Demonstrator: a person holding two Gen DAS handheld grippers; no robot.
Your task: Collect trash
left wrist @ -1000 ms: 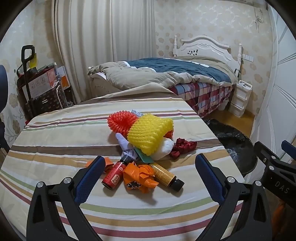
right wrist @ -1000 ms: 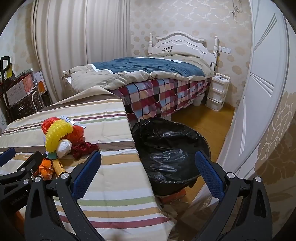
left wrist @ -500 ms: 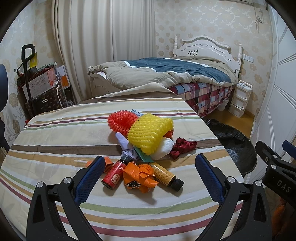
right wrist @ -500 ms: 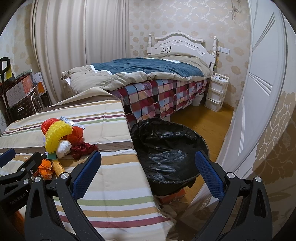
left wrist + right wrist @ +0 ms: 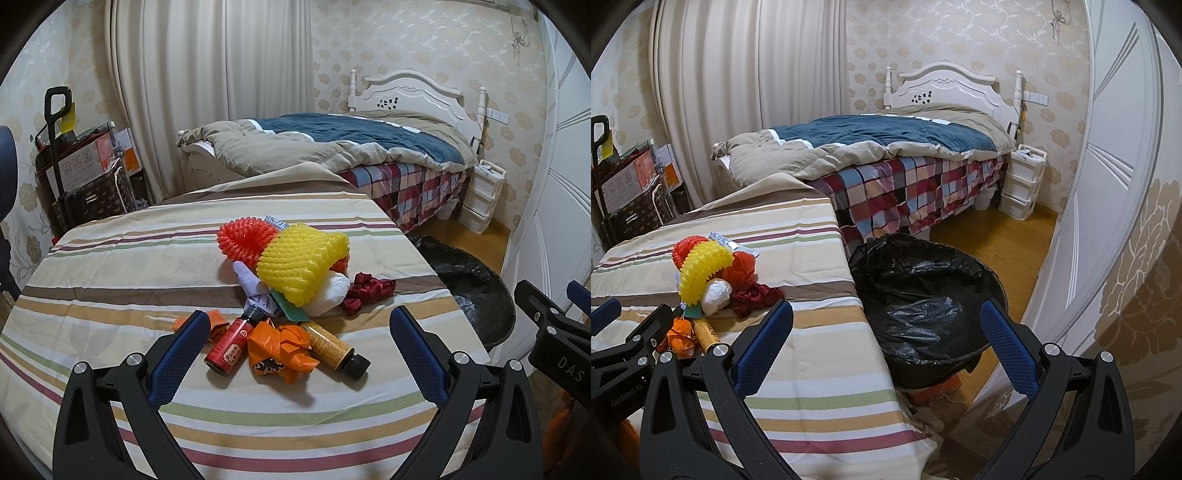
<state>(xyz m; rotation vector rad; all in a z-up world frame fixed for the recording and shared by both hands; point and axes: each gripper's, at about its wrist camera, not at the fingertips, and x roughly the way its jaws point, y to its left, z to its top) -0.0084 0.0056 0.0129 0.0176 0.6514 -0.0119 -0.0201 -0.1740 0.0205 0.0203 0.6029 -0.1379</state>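
We hold the left claw (image 5: 297, 325) spread wide, empty, the trash pile (image 5: 291, 291) just ahead; our right claw (image 5: 886, 321) gapes over the bin (image 5: 927, 295).

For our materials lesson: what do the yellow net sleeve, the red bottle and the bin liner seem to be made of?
Yellow net sleeve: likely soft foam mesh, matt, bumpy lattice. Red bottle: probably glossy plastic or glass, dark cap; unclear which. Bin liner: thin black plastic film, shiny and crinkled.
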